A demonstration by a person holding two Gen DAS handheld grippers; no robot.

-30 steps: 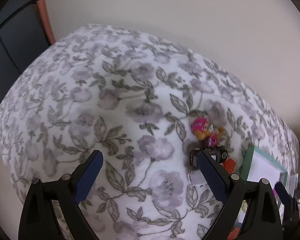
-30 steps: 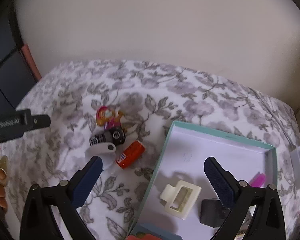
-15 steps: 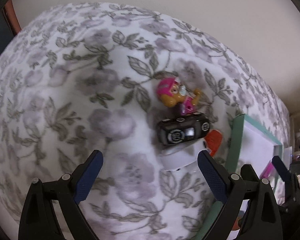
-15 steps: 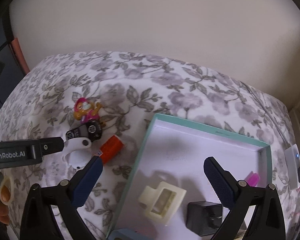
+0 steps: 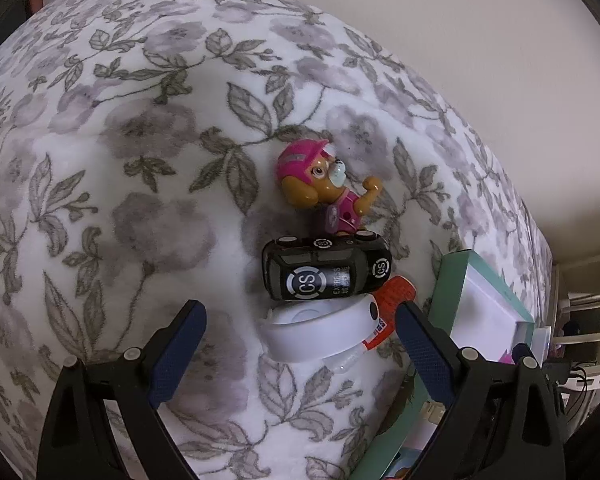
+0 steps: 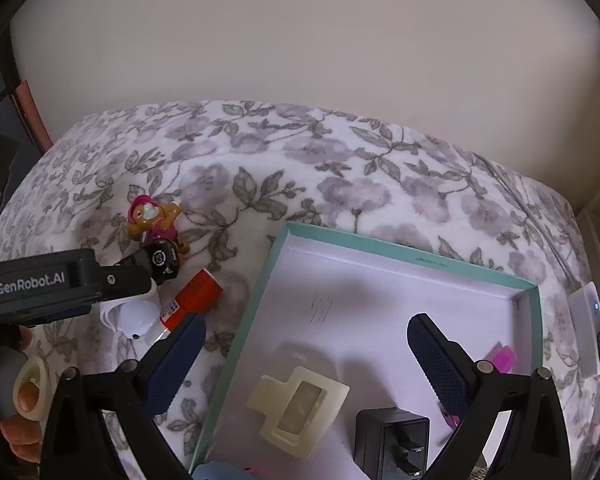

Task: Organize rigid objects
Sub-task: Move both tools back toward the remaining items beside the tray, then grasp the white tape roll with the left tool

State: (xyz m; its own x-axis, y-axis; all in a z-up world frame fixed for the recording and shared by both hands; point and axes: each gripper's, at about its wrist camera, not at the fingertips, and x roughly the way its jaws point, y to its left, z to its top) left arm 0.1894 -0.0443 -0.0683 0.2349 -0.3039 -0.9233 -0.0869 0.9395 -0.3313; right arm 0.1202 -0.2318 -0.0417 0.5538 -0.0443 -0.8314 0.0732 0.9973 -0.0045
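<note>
right, the left gripper point(image 5: 296, 332) is tipped down over a floral blanket point(image 5: 140, 168), fingers spread wide with nothing pinched. between the tips, toward six o'clock of the little cluster, lies a white round gadget point(image 5: 316, 334), not touched by either pad. just above it at twelve o'clock is a black toy car point(image 5: 326, 274) on its side, touching the white piece. at twelve o'clock of the car stands a pink-helmeted puppy figure point(image 5: 324, 188), right against the car's wheels. at four o'clock of the car an orange tube point(image 5: 396, 300) pokes out from under the white gadget. further toward three o'clock, the teal-rimmed box point(image 5: 452, 280) sits on the blanket.

over on the right wrist view, the right gripper point(image 6: 304, 340) hangs over that box point(image 6: 380, 246), fingers wide apart, holding nothing. inside the box: a cream hair claw point(image 6: 298, 410) at six o'clock, a black plug adapter point(image 6: 392, 440) at five o'clock, and something pink point(image 6: 500, 358) near the right wall, partly hidden by a finger. outside the box at nine o'clock, the puppy figure point(image 6: 152, 218), the car point(image 6: 160, 264), the orange tube point(image 6: 194, 300) and the white gadget point(image 6: 132, 314) lie close together. the left gripper's black body comes in from the left edge, above the white gadget. a person's hand point(image 6: 20, 412) shows at eight o'clock.
</note>
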